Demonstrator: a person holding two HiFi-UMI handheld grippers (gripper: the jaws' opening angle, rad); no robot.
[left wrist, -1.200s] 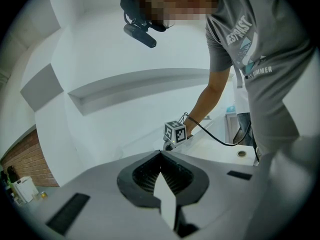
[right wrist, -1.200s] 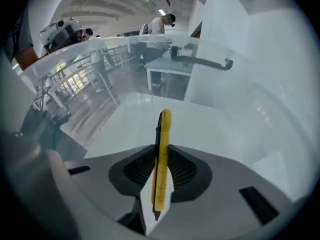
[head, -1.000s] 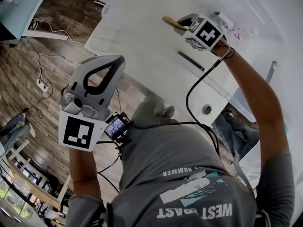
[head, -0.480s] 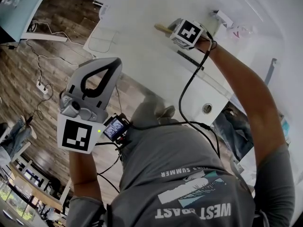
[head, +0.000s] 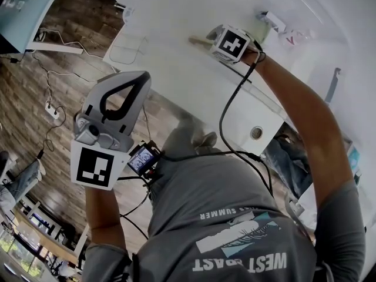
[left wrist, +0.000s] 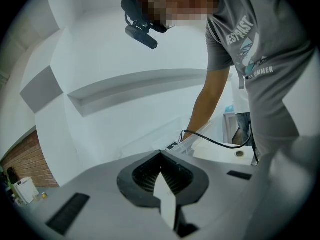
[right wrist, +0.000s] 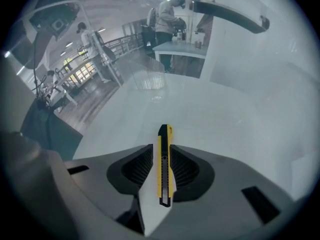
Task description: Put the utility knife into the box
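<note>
- Right tongs (right wrist: 161, 146): over the last second I brought them down towards the counter (head: 176, 16), pointing steeply downward. In the head view they sat lower and nearer the counter's middle than before.
- The tongs had just been easing apart. The utility knife (right wrist: 164, 165) stood between them, lined up with them, its black-and-yellow nose poking out past the tips. A thin gap showed along one side of it, so I read the pinch as let go, not firm.
- Knife position: over bare counter, well in from the edges. I could not tell whether its nose was resting on the surface.
- A clear box (right wrist: 147, 79) sat ahead of the knife's nose, near a corner of the counter and well apart from the tongs. I took it to be the target, though its walls were faint.
- Meaning for the task: the knife was not in the box. By my judgement, a release there would leave it on the counter short of the box, so I would have to close on it again and carry it further.
- Left tongs (left wrist: 160, 154): pressed together on nothing, held out beyond the counter's edge above the wooden floor (head: 35, 98), unmoved through the second.
</note>
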